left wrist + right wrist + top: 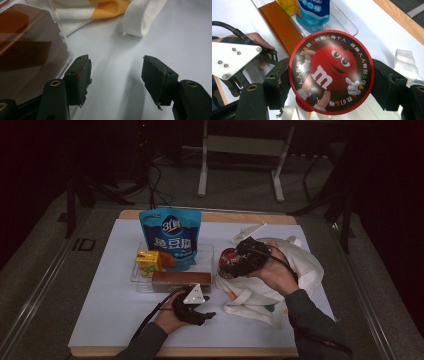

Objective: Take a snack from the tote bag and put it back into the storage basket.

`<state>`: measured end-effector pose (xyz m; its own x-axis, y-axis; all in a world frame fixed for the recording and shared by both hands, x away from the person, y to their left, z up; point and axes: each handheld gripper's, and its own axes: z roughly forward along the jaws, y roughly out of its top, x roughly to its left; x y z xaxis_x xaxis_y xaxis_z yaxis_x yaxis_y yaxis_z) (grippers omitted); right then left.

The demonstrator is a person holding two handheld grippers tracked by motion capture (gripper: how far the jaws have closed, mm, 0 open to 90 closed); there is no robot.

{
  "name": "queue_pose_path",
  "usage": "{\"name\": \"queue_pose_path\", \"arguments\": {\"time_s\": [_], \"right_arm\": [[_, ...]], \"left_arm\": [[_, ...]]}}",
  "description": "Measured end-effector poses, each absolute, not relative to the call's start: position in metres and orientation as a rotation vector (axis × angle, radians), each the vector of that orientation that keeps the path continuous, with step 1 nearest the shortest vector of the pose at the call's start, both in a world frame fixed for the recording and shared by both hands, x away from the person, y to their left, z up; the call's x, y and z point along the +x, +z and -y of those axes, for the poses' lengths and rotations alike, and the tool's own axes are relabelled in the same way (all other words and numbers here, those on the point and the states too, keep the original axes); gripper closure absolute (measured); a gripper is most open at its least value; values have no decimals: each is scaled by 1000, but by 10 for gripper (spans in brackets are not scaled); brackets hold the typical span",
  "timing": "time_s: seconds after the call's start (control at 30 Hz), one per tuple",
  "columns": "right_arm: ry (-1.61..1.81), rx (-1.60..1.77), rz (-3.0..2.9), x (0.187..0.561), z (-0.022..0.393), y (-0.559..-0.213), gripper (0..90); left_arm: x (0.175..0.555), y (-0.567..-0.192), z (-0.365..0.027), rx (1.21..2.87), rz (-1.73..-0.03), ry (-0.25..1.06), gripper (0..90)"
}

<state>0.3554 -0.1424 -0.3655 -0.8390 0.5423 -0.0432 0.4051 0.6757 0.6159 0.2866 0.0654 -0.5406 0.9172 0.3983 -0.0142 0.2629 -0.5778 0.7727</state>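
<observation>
M&M's tin: round, red-rimmed, lid printed with the red candy character. I had it clamped across its width in my right gripper, one black pad pressed on each side of the rim, lid face turned toward that gripper's camera. From the high view the tin was lifted off the table, above the near-left edge of the white cloth bag, my right hand behind it.

Bag lay crumpled on the white table mat, right half; a yellow patch and a white strap showed at its nearer edge.

Left of the tin: clear plastic tray holding a tall blue snack pouch, a small yellow drink carton and a long brown box along the tray's near side.

My left gripper rested low on the mat just in front of that tray, jaws standing well apart with bare mat between them, gripping nothing; the left-hand pad sat just beside the tray's clear corner, contact not certain.

A small white object lay beyond the bag.
</observation>
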Motion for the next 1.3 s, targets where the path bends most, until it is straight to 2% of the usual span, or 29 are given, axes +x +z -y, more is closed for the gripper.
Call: {"name": "queue_pose_path", "arguments": {"time_s": [1.3], "right_arm": [[933,807,-2648,378,98,-366,255]], "left_arm": [[287,-541,-66,2218,-467,203,397]]}}
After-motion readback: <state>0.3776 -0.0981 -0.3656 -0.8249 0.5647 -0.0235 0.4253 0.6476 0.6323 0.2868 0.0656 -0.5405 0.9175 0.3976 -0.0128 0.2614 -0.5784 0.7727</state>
